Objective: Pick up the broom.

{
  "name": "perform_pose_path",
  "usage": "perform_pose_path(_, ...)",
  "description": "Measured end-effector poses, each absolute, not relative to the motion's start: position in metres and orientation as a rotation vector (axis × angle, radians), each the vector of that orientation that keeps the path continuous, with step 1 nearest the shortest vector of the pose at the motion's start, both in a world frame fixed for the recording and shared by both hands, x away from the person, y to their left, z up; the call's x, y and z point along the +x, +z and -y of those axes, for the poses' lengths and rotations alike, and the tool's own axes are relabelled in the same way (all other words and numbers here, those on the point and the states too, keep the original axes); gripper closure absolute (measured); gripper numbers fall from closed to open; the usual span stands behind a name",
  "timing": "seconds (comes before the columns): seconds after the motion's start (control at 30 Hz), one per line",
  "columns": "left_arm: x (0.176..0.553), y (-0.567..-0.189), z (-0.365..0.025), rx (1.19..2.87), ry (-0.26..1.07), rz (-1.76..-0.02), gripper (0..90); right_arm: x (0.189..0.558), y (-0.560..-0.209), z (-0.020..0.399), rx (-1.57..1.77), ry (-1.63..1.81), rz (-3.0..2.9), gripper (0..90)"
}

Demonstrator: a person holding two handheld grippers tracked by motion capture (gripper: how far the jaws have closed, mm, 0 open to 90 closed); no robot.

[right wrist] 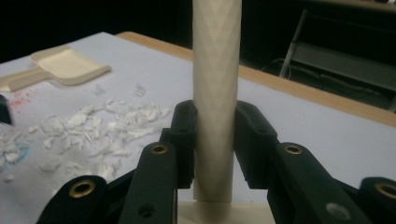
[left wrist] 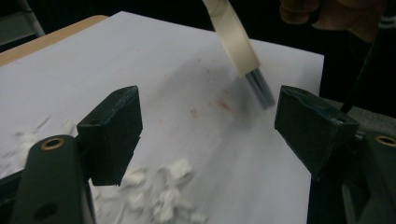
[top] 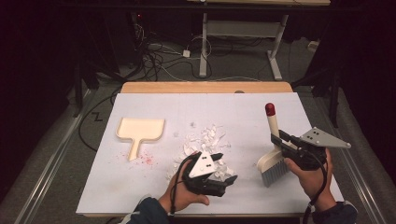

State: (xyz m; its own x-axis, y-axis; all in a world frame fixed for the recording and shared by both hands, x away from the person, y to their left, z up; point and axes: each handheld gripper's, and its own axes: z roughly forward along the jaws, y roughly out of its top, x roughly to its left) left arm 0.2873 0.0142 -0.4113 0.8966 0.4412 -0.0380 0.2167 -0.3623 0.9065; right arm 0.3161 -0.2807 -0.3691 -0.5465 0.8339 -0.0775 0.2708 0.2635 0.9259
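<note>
Brush (top: 273,156): cream handle, red tip, grey bristles, clamped in right claw (top: 279,140).

Looks like a lab or a recording studio, not a home. Dark curtained surroundings, many loose cables (top: 159,56) on grey floor carpet, a white height-adjustable desk frame (top: 243,32) behind, and a wooden table (top: 205,87) covered with a white sheet (top: 154,186) as work surface.

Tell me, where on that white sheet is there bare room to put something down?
The far strip behind the cream plastic dustpan and the patch between the white paper scraps and cream red-tipped brush are bare. The near middle is crowded.
</note>
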Motion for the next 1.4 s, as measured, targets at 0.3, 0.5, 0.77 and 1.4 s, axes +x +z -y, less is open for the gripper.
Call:
perform_pose_path(0.3, 0.3, -0.42, 0.028, 1.909, 0.151, -0.531, 33.0, 0.298, -0.365, 0.24, 0.888, 1.335, -1.978, 72.0)
perform_pose_path(0.5, 0.307, -0.428, 0.024, 1.884, 0.115, -0.571, 54.3, 0.287, -0.365, 0.223, 0.826, 1.339, -1.974, 71.8)
perform_pose_path(0.77, 0.309, -0.42, 0.005, 1.939, 0.157, -0.484, 64.5, 0.283, -0.359, 0.228, 0.776, 1.395, -2.019, 67.3)
perform_pose_path(1.4, 0.299, -0.403, -0.036, 2.109, 0.061, -0.137, 64.5, 0.301, -0.391, 0.228, 0.292, 1.231, -2.635, 36.3)
